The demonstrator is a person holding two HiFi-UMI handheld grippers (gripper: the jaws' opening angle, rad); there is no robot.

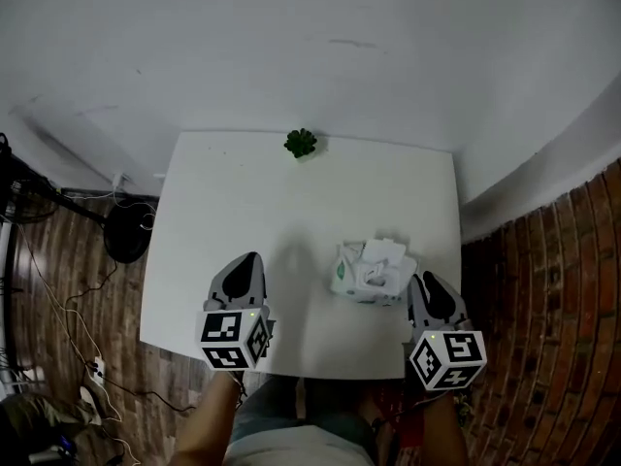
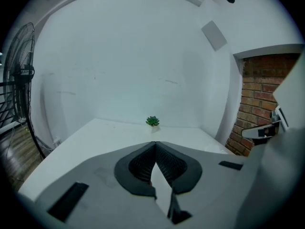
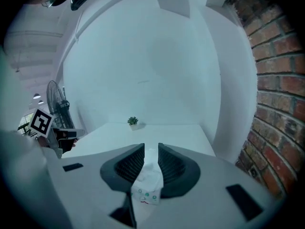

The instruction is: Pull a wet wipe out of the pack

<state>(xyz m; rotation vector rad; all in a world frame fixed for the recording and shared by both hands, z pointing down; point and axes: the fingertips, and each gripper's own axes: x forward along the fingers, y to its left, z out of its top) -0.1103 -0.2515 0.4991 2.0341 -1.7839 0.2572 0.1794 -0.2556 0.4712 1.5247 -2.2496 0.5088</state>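
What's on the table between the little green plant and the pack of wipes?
Nothing. In the head view, only bare white table lies between the plant and the pack.

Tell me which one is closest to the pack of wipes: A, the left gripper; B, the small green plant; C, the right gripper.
C: in the head view the right gripper sits just beside the pack of wipes, while the left gripper and the plant stand well away from it.
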